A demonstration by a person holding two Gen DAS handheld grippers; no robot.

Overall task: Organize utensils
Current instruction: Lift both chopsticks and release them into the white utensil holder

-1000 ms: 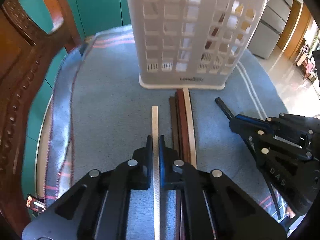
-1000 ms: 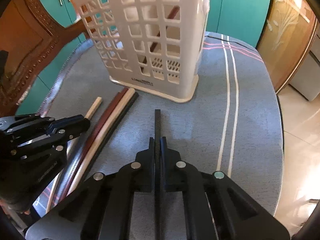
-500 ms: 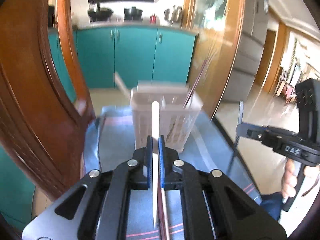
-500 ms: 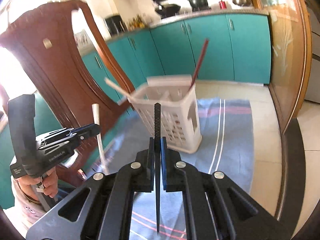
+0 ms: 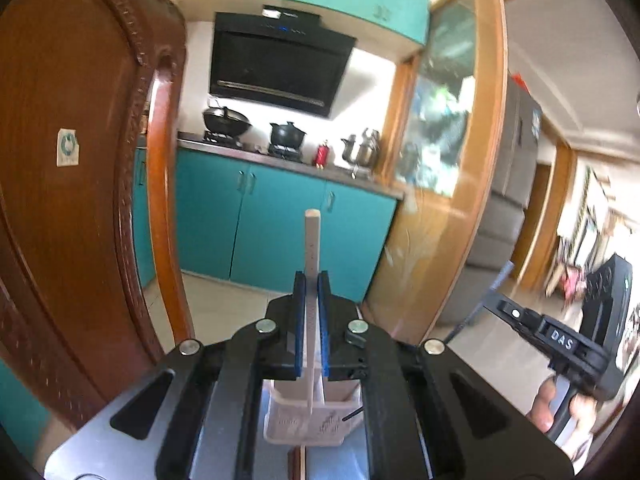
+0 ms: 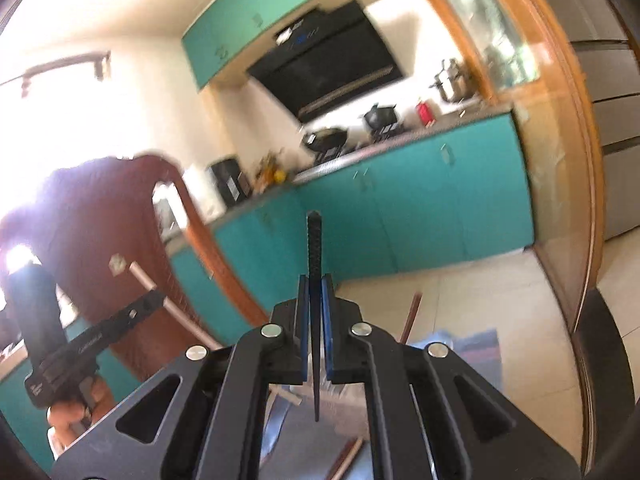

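My left gripper (image 5: 311, 276) is shut on a pale cream chopstick (image 5: 311, 240), which stands upright between the blue pads. Under it, the white slotted utensil basket (image 5: 296, 424) shows only between the gripper's arms. My right gripper (image 6: 316, 278) is shut on a black textured chopstick (image 6: 314, 248), also upright. A brown chopstick (image 6: 412, 316) pokes out of the basket just right of it. Each view catches the other tool held in a hand: the right gripper (image 5: 490, 304) at the right edge, the left gripper (image 6: 158, 296) with the cream chopstick (image 6: 144, 280) at the left.
A carved wooden chair back (image 5: 72, 200) rises close on the left. Teal cabinets (image 5: 280, 220), a stove with pots and a glass-panelled wooden partition (image 5: 440, 160) lie ahead. The blue cloth (image 6: 480, 348) covers the table below, and loose chopsticks (image 6: 344, 460) lie on it.
Both grippers rose from the cloth with their chopsticks and tipped from looking down to nearly level. The basket sank to the bottom of both views.
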